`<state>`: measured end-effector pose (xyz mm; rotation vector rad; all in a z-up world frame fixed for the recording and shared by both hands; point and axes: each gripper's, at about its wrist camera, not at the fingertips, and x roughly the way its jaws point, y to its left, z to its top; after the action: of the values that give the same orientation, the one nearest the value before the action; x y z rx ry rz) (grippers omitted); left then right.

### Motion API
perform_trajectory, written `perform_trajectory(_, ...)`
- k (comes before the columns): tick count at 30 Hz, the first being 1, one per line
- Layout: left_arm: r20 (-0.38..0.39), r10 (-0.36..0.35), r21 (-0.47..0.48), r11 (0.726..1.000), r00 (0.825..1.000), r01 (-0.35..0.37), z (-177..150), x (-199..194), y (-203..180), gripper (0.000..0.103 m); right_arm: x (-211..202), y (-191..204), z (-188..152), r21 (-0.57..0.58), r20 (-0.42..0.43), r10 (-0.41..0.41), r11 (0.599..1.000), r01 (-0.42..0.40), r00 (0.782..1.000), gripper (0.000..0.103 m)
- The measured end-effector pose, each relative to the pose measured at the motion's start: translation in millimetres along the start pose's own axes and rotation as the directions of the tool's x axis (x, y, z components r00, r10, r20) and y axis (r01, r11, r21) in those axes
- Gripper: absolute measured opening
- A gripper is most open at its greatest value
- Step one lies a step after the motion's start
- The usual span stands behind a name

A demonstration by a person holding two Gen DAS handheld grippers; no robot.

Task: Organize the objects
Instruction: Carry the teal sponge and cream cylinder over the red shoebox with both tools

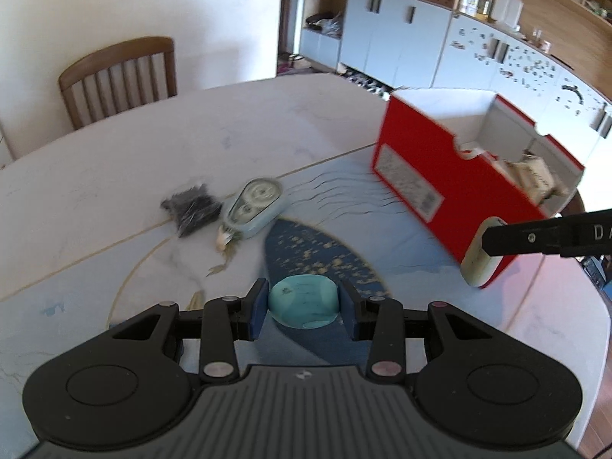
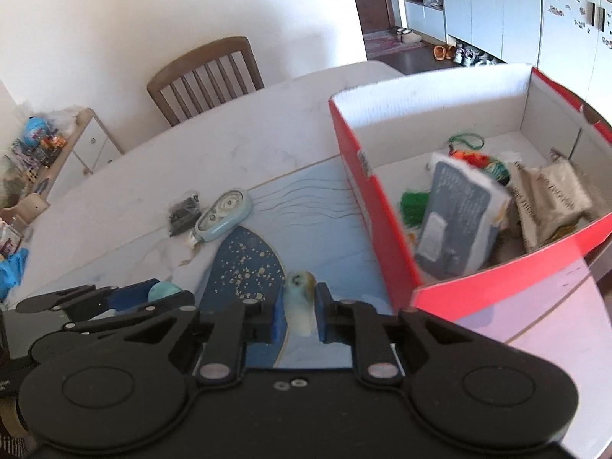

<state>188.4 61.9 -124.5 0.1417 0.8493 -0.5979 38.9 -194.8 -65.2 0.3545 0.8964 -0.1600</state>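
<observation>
My left gripper (image 1: 303, 306) is shut on a rounded teal block (image 1: 303, 301), held above the blue patterned mat (image 1: 325, 256). My right gripper (image 2: 299, 311) is shut on a small cream oblong piece (image 2: 300, 302); the same piece (image 1: 480, 256) shows at the right of the left wrist view, in front of the red box (image 1: 440, 176). The red box (image 2: 376, 214) stands open on the right and holds a grey-blue packet (image 2: 455, 214), green cord (image 2: 413, 204) and a beige pouch (image 2: 554, 199). The left gripper (image 2: 153, 294) with the teal block appears lower left in the right wrist view.
On the white table (image 1: 191, 122) lie a pale blue correction-tape dispenser (image 1: 254, 206) and a small bag of black bits (image 1: 191, 208), left of the mat. A wooden chair (image 1: 118, 76) stands behind the table. Cabinets (image 1: 394, 38) line the back wall; a cluttered shelf (image 2: 42, 153) is far left.
</observation>
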Motion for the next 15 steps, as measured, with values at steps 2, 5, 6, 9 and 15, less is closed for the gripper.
perform_trajectory(2,0.005,-0.018,0.01,1.0,1.0,0.018,5.4,-5.9,-7.4,0.038,-10.2,-4.6,3.5,-0.003,0.011,0.008,1.0,-0.008,1.0,0.016)
perform_trajectory(5,0.013,-0.034,0.036,0.999,0.999,0.033,13.6,-13.6,-21.1,0.038,-24.6,-12.9,9.4,-0.005,0.024,0.019,1.0,-0.019,1.0,0.016)
perform_trajectory(6,0.015,-0.039,0.043,0.998,0.999,0.039,16.3,-15.3,-26.0,0.038,-29.0,-16.4,11.7,-0.005,0.029,0.022,1.0,-0.021,0.999,0.016)
perform_trajectory(9,0.015,-0.05,0.063,0.997,0.999,0.049,24.3,-18.6,-41.3,0.038,-40.1,-28.6,19.7,-0.012,0.05,0.024,1.0,-0.024,0.998,0.016)
perform_trajectory(15,0.025,-0.038,0.078,0.996,0.999,0.035,44.9,-22.3,-73.4,0.038,-58.5,-64.9,37.9,-0.011,0.086,0.017,1.0,-0.016,0.996,0.016)
